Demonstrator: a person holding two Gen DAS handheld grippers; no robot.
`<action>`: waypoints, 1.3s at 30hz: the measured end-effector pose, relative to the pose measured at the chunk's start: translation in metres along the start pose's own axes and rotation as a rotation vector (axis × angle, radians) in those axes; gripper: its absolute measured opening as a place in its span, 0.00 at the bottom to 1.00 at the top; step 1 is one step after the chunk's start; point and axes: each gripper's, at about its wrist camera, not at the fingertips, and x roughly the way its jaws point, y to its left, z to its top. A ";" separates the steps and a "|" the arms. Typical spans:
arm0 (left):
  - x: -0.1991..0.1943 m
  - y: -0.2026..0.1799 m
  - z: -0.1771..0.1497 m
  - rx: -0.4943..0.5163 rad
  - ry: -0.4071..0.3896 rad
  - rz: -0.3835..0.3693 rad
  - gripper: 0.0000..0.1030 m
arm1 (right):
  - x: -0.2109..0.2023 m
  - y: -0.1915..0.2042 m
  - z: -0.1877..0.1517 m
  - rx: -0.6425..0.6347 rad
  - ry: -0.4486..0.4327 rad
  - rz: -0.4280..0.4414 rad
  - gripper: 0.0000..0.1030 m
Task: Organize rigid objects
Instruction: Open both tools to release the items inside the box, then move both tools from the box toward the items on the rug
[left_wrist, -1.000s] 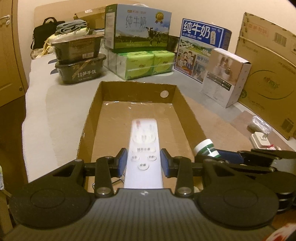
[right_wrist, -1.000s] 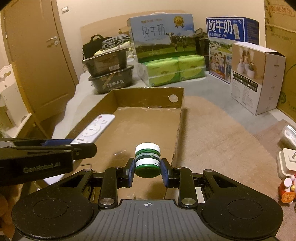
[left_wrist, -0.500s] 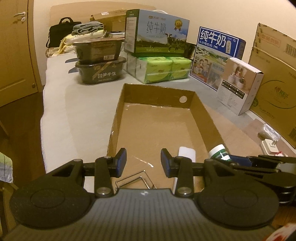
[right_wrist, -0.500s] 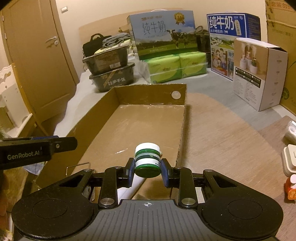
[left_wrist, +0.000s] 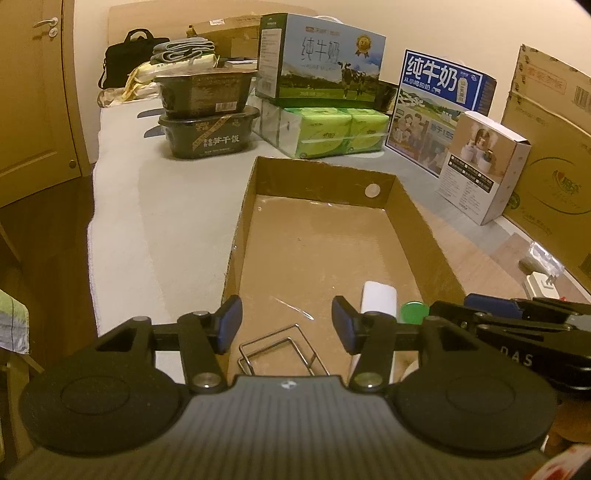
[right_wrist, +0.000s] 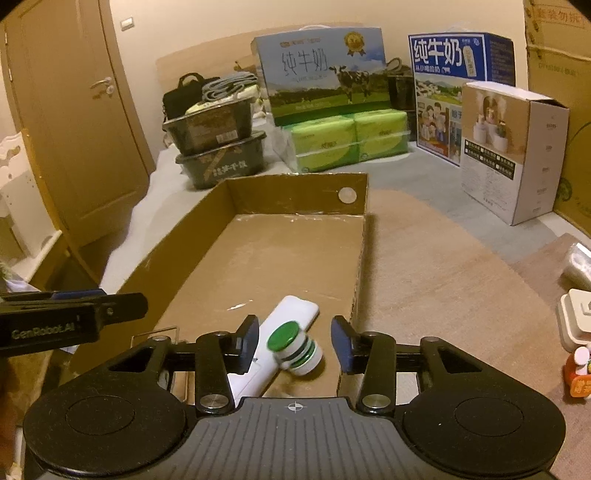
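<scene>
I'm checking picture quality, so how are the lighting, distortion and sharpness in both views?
Left wrist view: dim amber light, strong fisheye bending of the cardboard tray, dark corners, glare on its floor. Right wrist view: same warm cast, door frame bowed, green-capped jar fairly sharp, far cartons softer.

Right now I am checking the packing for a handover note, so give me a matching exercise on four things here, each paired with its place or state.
Things:
1. remote
2. green-lidded jar
3. wire clip
4. right tool

Places or states:
A. open, holding nothing
B. on its side, against the remote
C. flat on the box floor, white
D. metal, at the box's near end, left of the remote

Pairs: 1-C, 2-B, 3-D, 4-A
</scene>
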 end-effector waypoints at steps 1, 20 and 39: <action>-0.002 -0.001 -0.001 0.001 0.000 -0.001 0.49 | -0.003 0.001 -0.001 -0.004 -0.004 -0.001 0.43; -0.057 -0.025 -0.023 0.030 -0.017 -0.030 0.60 | -0.076 -0.002 -0.016 0.051 -0.042 -0.056 0.52; -0.085 -0.068 -0.045 0.099 -0.028 -0.092 0.77 | -0.141 -0.022 -0.050 0.118 -0.060 -0.120 0.65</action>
